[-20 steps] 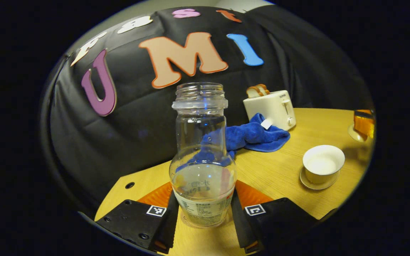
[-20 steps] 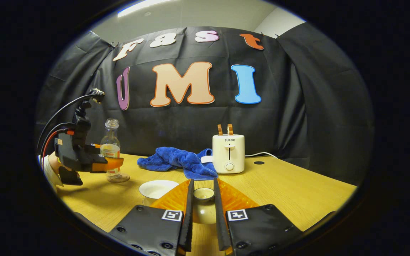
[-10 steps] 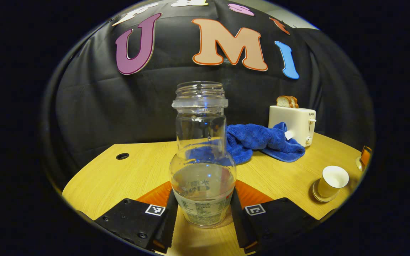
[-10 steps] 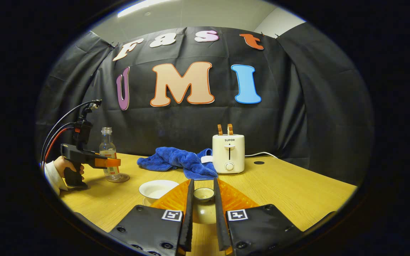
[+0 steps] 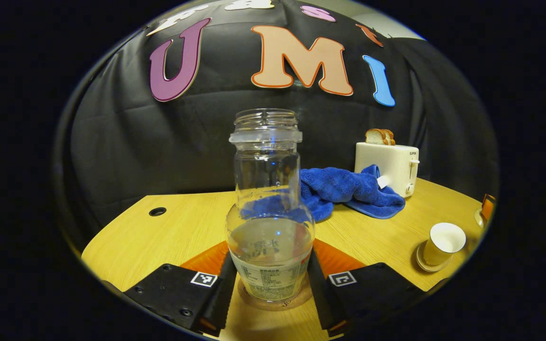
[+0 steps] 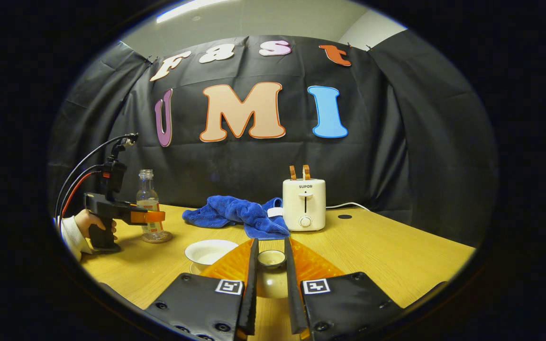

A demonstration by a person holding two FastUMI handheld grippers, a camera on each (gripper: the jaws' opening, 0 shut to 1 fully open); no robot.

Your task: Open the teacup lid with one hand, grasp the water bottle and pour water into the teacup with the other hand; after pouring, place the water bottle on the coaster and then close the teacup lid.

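Observation:
A clear uncapped water bottle (image 5: 269, 222), about a third full, stands upright on a round brown coaster (image 5: 296, 298). My left gripper (image 5: 269, 289) is shut on its lower body. In the right gripper view the same bottle (image 6: 148, 204) and coaster (image 6: 158, 237) sit at the table's far left, held by the left gripper (image 6: 152, 217) in a person's hand (image 6: 88, 221). My right gripper (image 6: 271, 289) is shut on the knob of the white teacup lid (image 6: 271, 259), held above the table. The open white teacup (image 6: 210, 251) stands on its saucer left of it; the teacup (image 5: 442, 242) is also at the right of the left gripper view.
A white toaster (image 6: 304, 204) with two bread slices stands at the back of the wooden table (image 6: 396, 255). A crumpled blue cloth (image 6: 240, 214) lies left of it. A cable hole (image 5: 157, 211) marks the table's left part.
The left gripper has lowered the bottle from a tilted raised pose until it stands upright on the coaster. The right gripper has held still with the lid.

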